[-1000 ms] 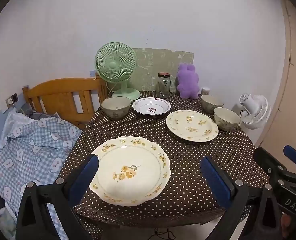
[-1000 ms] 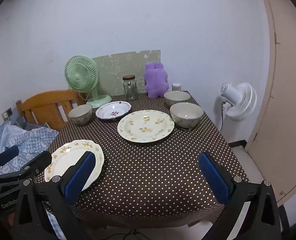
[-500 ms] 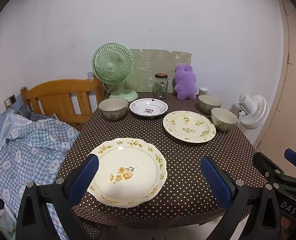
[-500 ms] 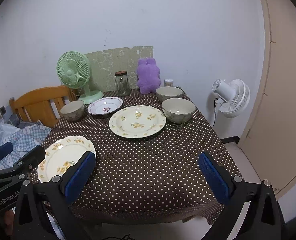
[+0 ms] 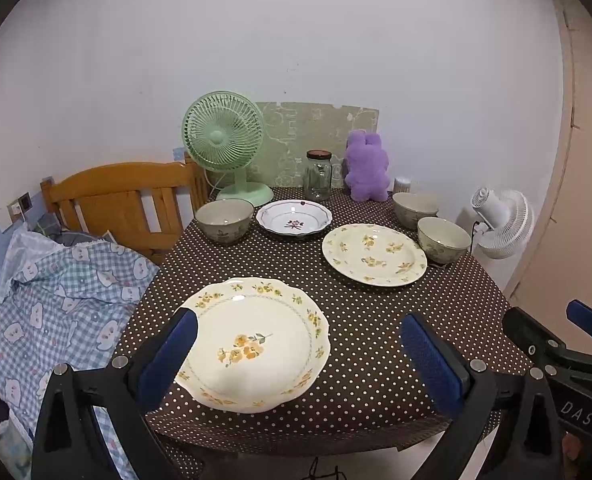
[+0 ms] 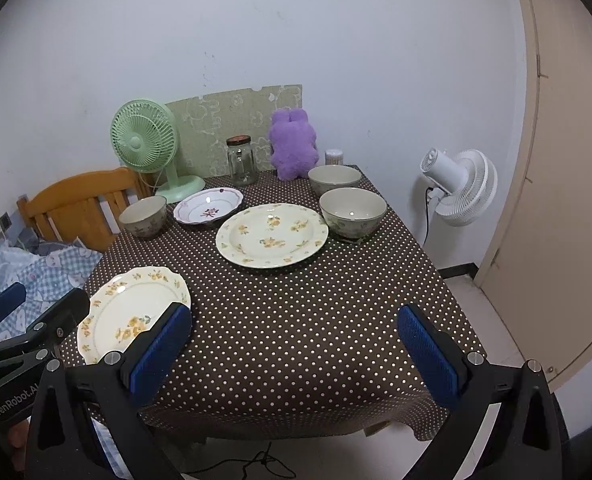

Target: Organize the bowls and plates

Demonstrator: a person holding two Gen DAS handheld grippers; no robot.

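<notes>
Brown dotted cloth covered the table (image 6: 296, 320). Both grippers hung off its near edge, the left gripper (image 5: 300, 364) and the right gripper (image 6: 296, 352), each with fingers spread wide and gripping nothing. A scalloped plate (image 5: 255, 344) lay at the near left corner, a round plate (image 6: 271, 234) mid-table, and a small dish (image 6: 209, 210) behind it. One bowl (image 6: 143, 216) sat at the far left by a green fan (image 6: 145, 140); two bowls (image 6: 352, 212) stood at the right.
</notes>
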